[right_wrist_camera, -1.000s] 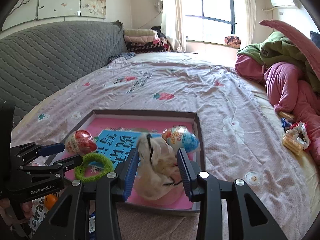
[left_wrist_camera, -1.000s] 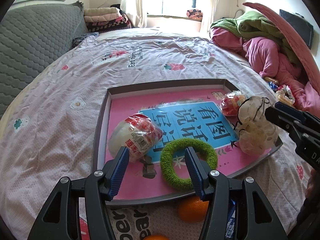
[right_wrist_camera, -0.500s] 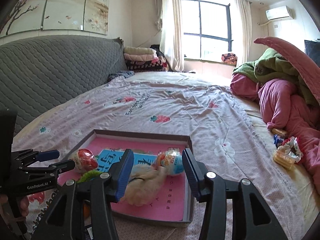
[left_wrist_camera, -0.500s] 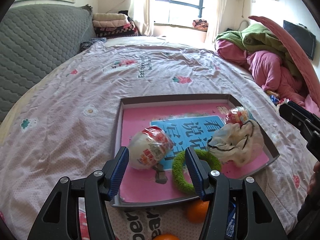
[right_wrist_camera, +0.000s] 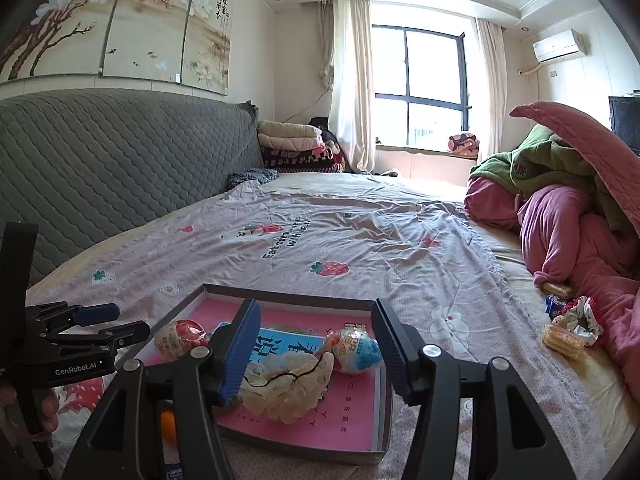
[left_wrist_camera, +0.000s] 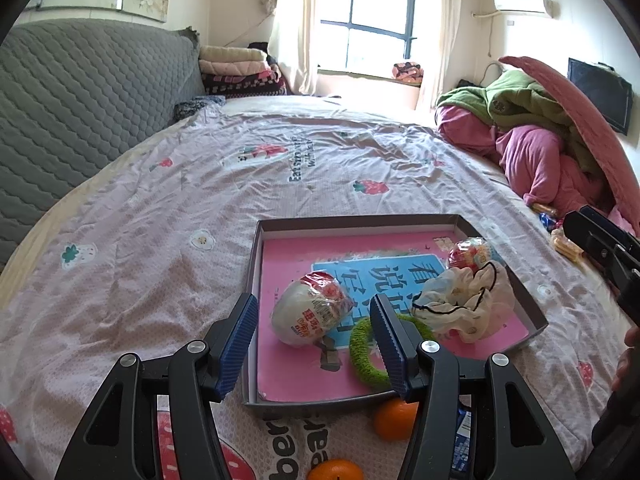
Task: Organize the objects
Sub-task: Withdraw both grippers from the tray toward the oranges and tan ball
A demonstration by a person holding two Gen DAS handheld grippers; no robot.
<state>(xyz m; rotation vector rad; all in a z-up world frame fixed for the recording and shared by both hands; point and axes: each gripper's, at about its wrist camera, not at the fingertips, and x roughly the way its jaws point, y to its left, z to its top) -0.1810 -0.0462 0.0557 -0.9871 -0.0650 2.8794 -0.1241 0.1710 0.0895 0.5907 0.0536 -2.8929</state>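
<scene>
A shallow grey box (left_wrist_camera: 256,280) with a pink liner lies on the bed. It holds a red-and-white wrapped egg (left_wrist_camera: 308,312), a green fuzzy ring (left_wrist_camera: 368,364), a white frilly cloth with black cord (left_wrist_camera: 468,304) and a blue-and-red wrapped egg (left_wrist_camera: 468,254). My left gripper (left_wrist_camera: 313,304) hovers open above the box's near edge, holding nothing. My right gripper (right_wrist_camera: 316,306) hangs above the box (right_wrist_camera: 288,296); its jaws are opening and nothing sits between them. The white cloth (right_wrist_camera: 288,388) lies loose below it, beside the blue egg (right_wrist_camera: 356,350).
Two oranges (left_wrist_camera: 394,420) and a blue packet lie on the bedspread just in front of the box. Snack packets (right_wrist_camera: 564,332) sit at the right by a heap of pink and green quilts (left_wrist_camera: 540,140). A grey padded headboard (left_wrist_camera: 80,100) runs along the left.
The right gripper released the white cloth, which now rests in the box, and its jaws widened. Both grippers rose and drew back from the box.
</scene>
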